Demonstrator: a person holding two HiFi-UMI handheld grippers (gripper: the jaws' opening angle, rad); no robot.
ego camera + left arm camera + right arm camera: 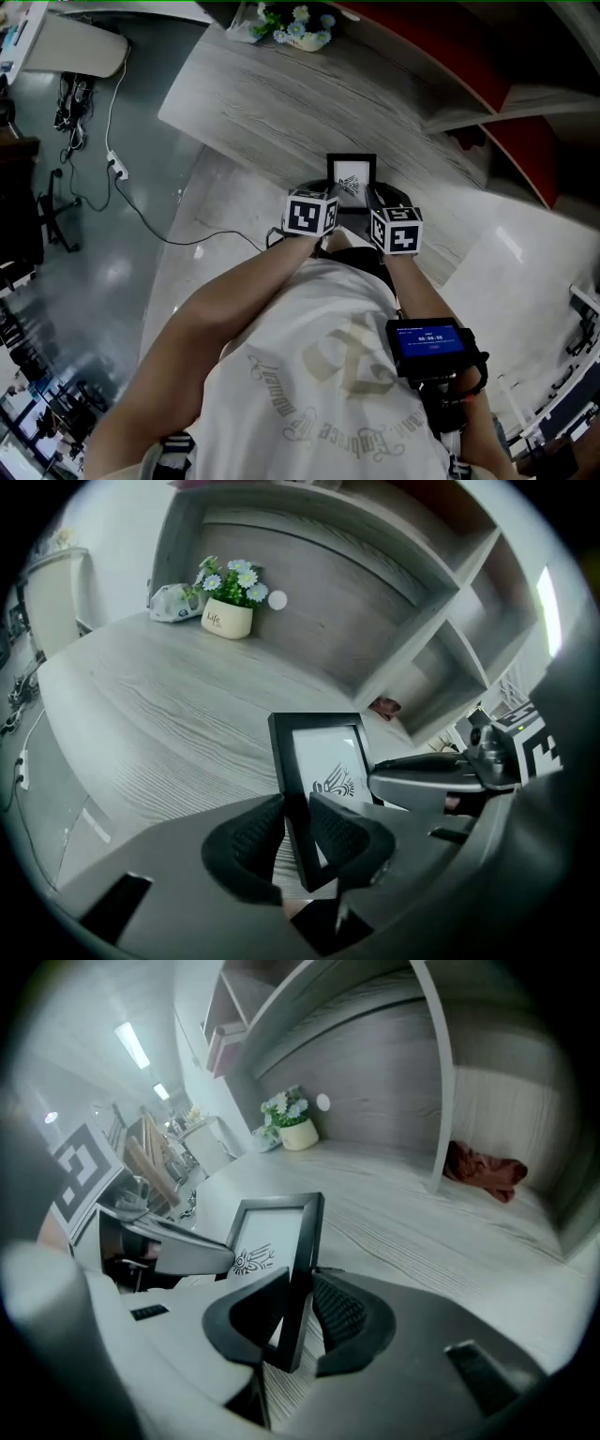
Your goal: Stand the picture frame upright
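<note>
A black picture frame (352,176) with a white print is tilted up off the grey wooden desk (272,103), just in front of my hands. My left gripper (298,832) is shut on the frame's (328,761) left edge, with both ribbed pads against the black rim. On the opposite edge of the frame (272,1232), my right gripper (302,1312) is shut the same way. In the head view the left gripper (328,204) and right gripper (378,204) flank the frame, with the marker cubes nearest me. The frame's lower edge is hidden behind the jaws.
A pot of flowers (230,611) stands at the desk's far back beside a small pouch (173,600). Shelf uprights (433,1072) rise along the back wall, with a red cloth (483,1171) in one bay. A power strip and cable (117,169) lie on the floor left of the desk.
</note>
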